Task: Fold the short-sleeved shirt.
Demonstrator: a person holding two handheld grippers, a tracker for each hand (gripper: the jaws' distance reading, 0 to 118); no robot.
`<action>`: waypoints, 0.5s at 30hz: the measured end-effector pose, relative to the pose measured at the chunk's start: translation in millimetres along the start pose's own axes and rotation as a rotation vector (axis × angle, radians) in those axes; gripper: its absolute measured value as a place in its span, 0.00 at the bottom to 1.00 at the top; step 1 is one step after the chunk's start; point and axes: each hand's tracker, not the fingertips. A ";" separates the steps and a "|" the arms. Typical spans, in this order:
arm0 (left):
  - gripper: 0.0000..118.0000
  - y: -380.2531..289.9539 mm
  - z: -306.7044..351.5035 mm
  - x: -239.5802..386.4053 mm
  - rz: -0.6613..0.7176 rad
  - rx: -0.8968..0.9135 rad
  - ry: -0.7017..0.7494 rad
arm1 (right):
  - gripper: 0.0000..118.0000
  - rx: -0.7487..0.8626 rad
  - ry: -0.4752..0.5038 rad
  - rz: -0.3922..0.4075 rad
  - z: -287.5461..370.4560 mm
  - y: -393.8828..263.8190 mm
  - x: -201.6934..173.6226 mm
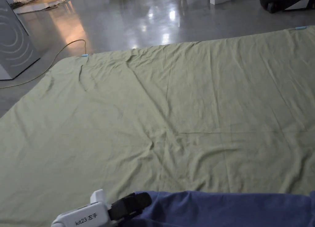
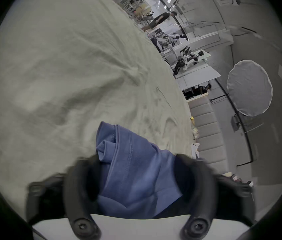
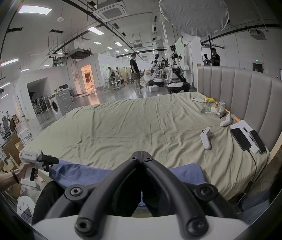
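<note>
Between our left gripper's (image 2: pixel 136 179) jaws sits a bunched wad of the blue shirt (image 2: pixel 133 165). The jaws stand fairly wide apart in the left gripper view, with cloth filling the gap, and we cannot tell whether both actually press on it. In the head view that gripper (image 1: pixel 135 203) lies at the shirt's (image 1: pixel 227 207) left end, at the near edge of the bed.

Our right gripper's (image 3: pixel 141 154) jaws are closed tip to tip. Nothing shows between the tips, though the shirt (image 3: pixel 84 172) runs behind and under them, so whether any cloth is pinched lower down is hidden from us.

Out from the grippers, the shirt lies as a long blue band along the near edge of the green sheet (image 1: pixel 160 119), which is rumpled and otherwise bare in front of us.

We judge the task barely begun: the shirt is not spread flat, no fold is made, and laying it out on the sheet comes first.

The cloth looks soft and thickish, a stitched hem showing and one corner curled over on itself. Sleeves and collar we cannot make out.
</note>
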 end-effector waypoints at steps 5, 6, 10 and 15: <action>0.10 -1.4 -31.7 3.1 -0.004 -0.091 0.058 | 0.00 -0.026 -0.031 0.022 0.3 3.4 -3.7; 0.10 0.9 -28.4 7.7 -0.017 -0.077 0.061 | 0.00 -0.029 -0.035 0.020 0.8 3.7 -3.2; 0.09 16.4 -7.6 20.7 -0.054 0.026 0.177 | 0.00 -0.049 -0.029 -0.030 -1.4 2.3 4.0; 0.09 40.6 40.5 42.1 -0.105 0.178 0.184 | 0.00 -0.058 -0.026 -0.056 -4.0 -2.2 7.9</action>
